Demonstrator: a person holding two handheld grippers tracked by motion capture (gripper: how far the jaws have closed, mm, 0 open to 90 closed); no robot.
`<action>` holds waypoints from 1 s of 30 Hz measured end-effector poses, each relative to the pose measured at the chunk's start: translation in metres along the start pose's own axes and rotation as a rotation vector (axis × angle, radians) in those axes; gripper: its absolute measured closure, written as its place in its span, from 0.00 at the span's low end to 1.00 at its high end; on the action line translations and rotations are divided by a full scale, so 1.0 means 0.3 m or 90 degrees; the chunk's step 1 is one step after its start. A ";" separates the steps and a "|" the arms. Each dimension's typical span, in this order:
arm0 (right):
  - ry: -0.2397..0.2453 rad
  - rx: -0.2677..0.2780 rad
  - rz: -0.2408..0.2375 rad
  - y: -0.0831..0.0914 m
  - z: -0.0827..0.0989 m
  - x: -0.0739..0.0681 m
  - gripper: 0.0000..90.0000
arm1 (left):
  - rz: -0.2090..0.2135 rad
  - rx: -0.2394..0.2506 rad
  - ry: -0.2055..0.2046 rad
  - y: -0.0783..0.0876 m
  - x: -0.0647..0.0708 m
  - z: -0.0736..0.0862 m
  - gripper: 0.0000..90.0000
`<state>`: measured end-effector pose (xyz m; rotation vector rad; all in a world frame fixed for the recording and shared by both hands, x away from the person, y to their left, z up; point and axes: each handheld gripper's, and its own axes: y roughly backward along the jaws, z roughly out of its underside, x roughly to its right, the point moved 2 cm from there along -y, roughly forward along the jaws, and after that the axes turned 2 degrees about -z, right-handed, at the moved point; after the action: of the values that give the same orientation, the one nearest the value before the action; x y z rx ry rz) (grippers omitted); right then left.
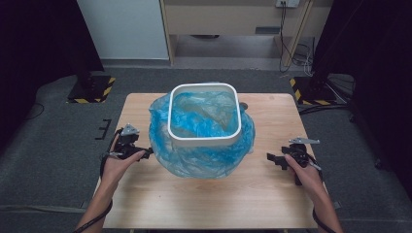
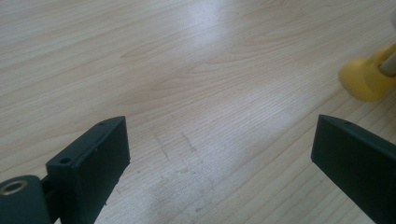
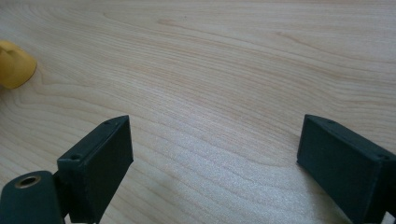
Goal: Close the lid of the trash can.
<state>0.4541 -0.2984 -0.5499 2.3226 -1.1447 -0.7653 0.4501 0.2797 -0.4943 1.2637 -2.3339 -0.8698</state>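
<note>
Bench (image 1: 209,199) of pale wood fills my high view, and on it, toward the far middle, stands a white bin (image 1: 204,115) with a blue bag (image 1: 204,158) as liner. The bag is draped over the bin's outside walls and bunches up around its base, spreading onto the wood on the near side; more blue film lies crumpled inside the rim.

My left claw (image 1: 145,151) sits low at the bench's left edge, pointing toward the bag and just beside its bulge; I cannot tell whether it touches the film. In the left gripper view the left claw (image 2: 219,154) has its jaws standing wide apart with nothing but bare wood grain and a few faint scuffs between them. A yellow thing (image 2: 366,79) shows at the right edge of that view, too cropped for me to say what it is.

My right claw (image 1: 271,158) is on the other side of the bin, clear of the bag, pointing inward. In the right gripper view the right claw (image 3: 212,149) is likewise spread wide and grips nothing, only bench beneath it. A yellow piece (image 3: 14,63) peeks in at the left edge there.
</note>
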 end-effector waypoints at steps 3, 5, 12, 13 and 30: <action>-0.001 0.000 -0.001 0.000 0.000 0.000 0.11 | -0.003 -0.006 -0.001 -0.009 0.001 0.008 0.04; 0.000 0.001 0.000 0.000 0.000 0.001 0.11 | -0.007 -0.013 -0.004 -0.016 0.001 0.016 0.04; -0.001 0.000 -0.001 0.000 0.000 0.000 0.11 | -0.011 -0.031 -0.003 -0.040 -0.004 0.048 0.04; -0.001 0.000 -0.001 0.000 0.000 0.000 0.11 | -0.013 -0.034 -0.002 -0.045 -0.005 0.054 0.04; 0.017 -0.007 0.016 -0.004 0.000 -0.009 0.11 | -0.043 -0.065 0.003 -0.121 -0.006 0.131 0.04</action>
<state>0.4535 -0.2955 -0.5499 2.2981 -1.1535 -0.7263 0.4518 0.2799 -0.5478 1.3074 -2.2247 -0.9934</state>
